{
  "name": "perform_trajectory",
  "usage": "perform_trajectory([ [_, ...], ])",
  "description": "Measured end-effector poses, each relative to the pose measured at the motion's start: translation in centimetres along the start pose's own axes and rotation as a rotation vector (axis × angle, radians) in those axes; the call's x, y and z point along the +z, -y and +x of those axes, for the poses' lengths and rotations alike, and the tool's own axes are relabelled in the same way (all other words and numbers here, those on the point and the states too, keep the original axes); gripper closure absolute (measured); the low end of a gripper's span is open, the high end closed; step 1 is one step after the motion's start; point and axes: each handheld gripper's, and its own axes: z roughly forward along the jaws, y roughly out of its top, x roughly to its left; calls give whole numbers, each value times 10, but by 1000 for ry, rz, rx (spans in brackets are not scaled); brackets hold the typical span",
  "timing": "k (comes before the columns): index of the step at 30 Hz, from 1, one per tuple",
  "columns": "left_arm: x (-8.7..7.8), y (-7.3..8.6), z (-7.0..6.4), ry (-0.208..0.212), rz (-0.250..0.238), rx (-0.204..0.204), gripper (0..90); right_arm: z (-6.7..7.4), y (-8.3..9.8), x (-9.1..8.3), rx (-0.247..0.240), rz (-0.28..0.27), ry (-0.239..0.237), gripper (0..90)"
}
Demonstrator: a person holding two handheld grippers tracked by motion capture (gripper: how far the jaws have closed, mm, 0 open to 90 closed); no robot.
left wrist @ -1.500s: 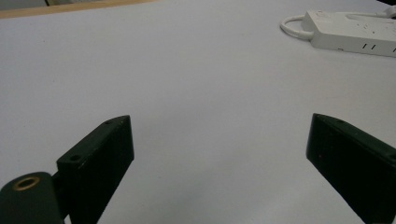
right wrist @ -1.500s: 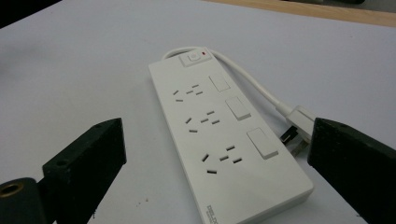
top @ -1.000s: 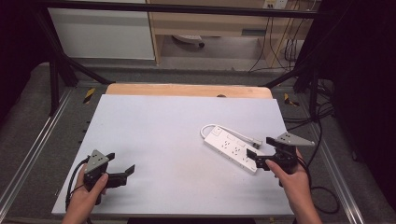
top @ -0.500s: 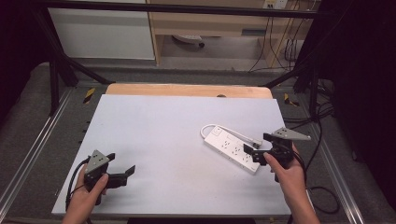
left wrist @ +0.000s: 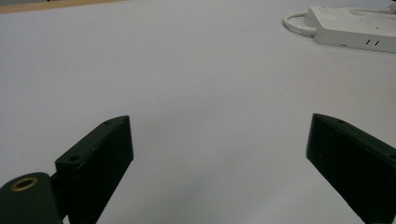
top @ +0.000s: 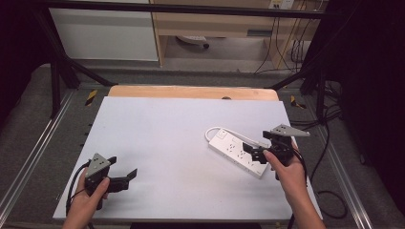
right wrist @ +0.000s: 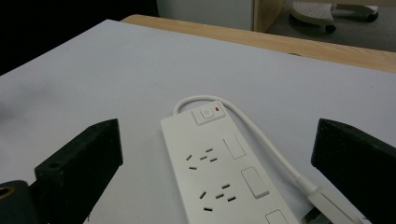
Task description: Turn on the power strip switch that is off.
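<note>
While the right gripper [top: 254,150] hangs jaws spread over the near end of the power strip [right wrist: 224,163], the strip's long axis runs straight ahead between them. The left gripper [top: 125,177], likewise spread, sits well apart on the worktop [top: 181,124].

Three cameras: one fixed above us, one riding on each claw.

From the high view we look forward and down over the whole white bench [top: 191,138], with our hands entering at the bottom edge. The left claw [left wrist: 219,163] camera sits low over the surface, facing across the bench toward the power strip [left wrist: 355,28] far off. The right claw [right wrist: 217,163] camera looks closely down on the same strip, which all three views share.
</note>
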Motion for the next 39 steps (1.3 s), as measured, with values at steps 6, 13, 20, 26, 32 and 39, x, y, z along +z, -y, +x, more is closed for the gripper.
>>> perform_trajectory([
  [6,0,0,0,3,0,2,74,-2,-4,6,-5,10,0,25],
  [13,-1,0,0,1,0,0,74,-7,-8,18,9,2,3,31],
  [20,-1,0,0,3,-1,2,74,-11,-13,24,18,15,-5,26],
  [26,-1,0,1,3,-6,-3,74,-14,-14,29,19,25,-7,25],
  [32,-2,0,1,4,-3,-2,74,-15,-14,37,24,38,1,25],
  [39,-2,0,0,7,-1,-1,74,-15,-15,42,19,47,7,63],
])
